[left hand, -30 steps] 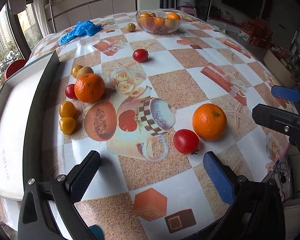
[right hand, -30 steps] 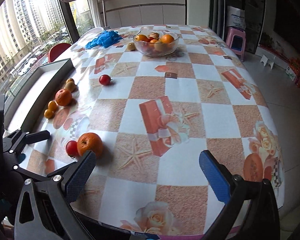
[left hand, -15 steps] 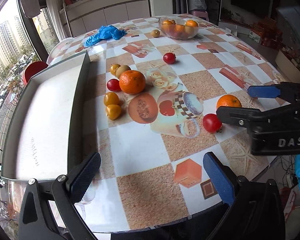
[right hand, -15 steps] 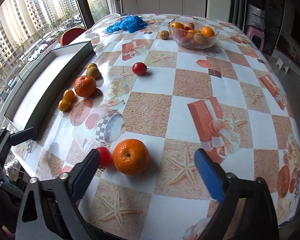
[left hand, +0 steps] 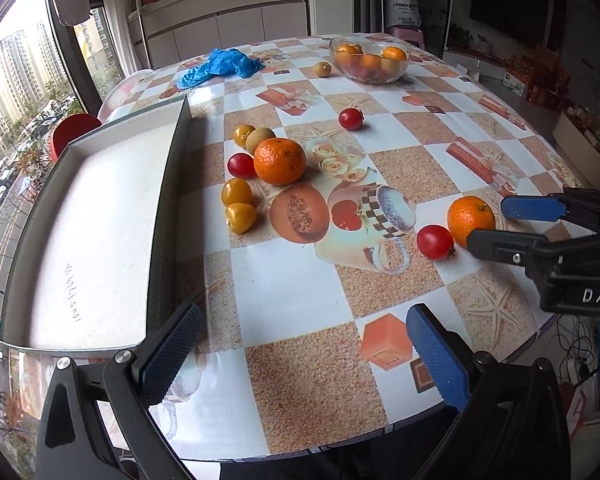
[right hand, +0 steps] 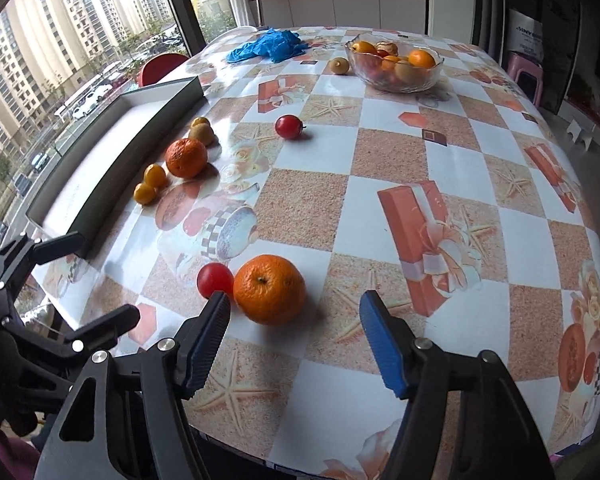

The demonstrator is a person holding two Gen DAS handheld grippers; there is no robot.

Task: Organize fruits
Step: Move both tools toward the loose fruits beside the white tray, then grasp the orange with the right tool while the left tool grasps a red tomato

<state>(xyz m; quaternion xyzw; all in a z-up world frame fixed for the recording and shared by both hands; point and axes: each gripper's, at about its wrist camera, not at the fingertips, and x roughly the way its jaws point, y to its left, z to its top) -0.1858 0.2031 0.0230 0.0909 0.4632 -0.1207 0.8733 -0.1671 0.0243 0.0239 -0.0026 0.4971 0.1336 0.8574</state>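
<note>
Right gripper (right hand: 294,334): blue-padded jaws spread wide, empty, just short of the near round orange mandarin (right hand: 269,289).
Left gripper (left hand: 300,354): spread wide, empty, over the near table edge.
Near mandarin: on the checkered tablecloth (right hand: 380,160), touching a red cherry tomato (right hand: 215,279).
Shallow grey cardboard tray (left hand: 100,220): left side; fruit cluster beside its wall.
Clear glass fruit bowl (right hand: 396,65): far end.

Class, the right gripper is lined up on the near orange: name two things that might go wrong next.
1. The open right gripper has its left finger beside the small red tomato touching the round orange; closing may nudge the tomato away.
2. Both lie near the checked table's edge, so a knocked fruit might roll off.
</note>
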